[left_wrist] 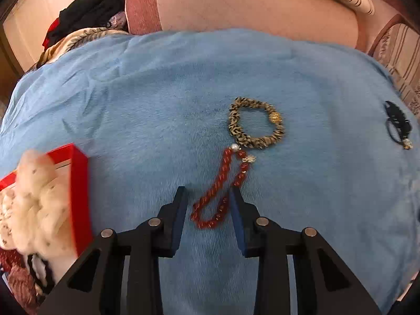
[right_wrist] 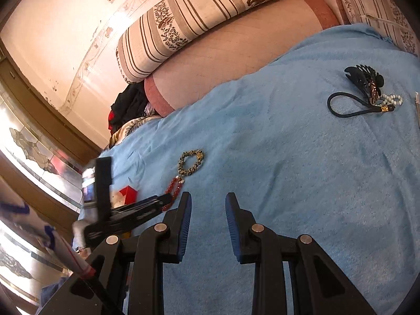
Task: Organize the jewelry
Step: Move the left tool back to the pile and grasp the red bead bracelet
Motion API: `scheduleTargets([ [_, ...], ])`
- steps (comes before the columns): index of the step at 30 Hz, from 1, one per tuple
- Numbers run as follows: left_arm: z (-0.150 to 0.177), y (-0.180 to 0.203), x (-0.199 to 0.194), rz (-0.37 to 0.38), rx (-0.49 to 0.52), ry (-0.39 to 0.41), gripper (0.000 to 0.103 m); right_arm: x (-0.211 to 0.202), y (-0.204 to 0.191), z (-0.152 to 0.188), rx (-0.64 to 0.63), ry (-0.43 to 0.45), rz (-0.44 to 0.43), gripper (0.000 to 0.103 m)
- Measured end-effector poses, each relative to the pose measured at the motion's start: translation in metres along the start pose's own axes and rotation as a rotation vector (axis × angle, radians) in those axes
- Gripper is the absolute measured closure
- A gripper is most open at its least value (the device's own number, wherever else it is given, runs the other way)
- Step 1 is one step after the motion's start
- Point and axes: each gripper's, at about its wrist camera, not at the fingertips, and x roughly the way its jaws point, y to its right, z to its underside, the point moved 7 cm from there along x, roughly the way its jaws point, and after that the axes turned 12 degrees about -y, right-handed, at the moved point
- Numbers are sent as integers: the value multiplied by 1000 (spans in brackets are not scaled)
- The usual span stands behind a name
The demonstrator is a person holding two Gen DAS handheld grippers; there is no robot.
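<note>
A red beaded bracelet (left_wrist: 210, 221) lies on the blue towel (left_wrist: 131, 99), with a pearl and a gold charm at its far end. My left gripper (left_wrist: 208, 193) is low over it, open, its jaws on either side of the near loop. The right fingertip (left_wrist: 236, 197) overlaps one strand, but nothing is squeezed. Just beyond lies a leopard-patterned bracelet (left_wrist: 249, 141) with a gold bead. In the right wrist view my right gripper (right_wrist: 207, 197) hangs open over bare towel, with nothing between its fingers. To its left are the left gripper's body (right_wrist: 131, 215) and both bracelets (right_wrist: 173, 183) (right_wrist: 190, 163).
A red box (left_wrist: 80, 183) with white fluffy fabric (left_wrist: 34, 191) sits at the towel's left. A black claw clip (right_wrist: 365, 78), a black hair tie (right_wrist: 341, 109) and white beads (right_wrist: 393, 99) lie far right. Striped cushions (right_wrist: 210, 13) and dark clothes (right_wrist: 128, 110) are behind.
</note>
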Motion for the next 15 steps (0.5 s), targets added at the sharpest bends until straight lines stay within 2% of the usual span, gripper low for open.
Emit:
scheduleTargets([
  [3, 0, -2, 0, -32, -20, 35, 82, 3, 2, -2, 3, -6, 5, 74],
  [5, 9, -6, -4, -25, -38, 50, 96, 5, 4, -3, 7, -10, 4, 74],
  [11, 65, -1, -23, 42, -43, 77, 96, 21, 1, -6, 22, -50, 3, 73],
  [15, 84, 1, -32, 66, -31, 98, 96, 44, -11, -20, 23, -91, -11, 71],
])
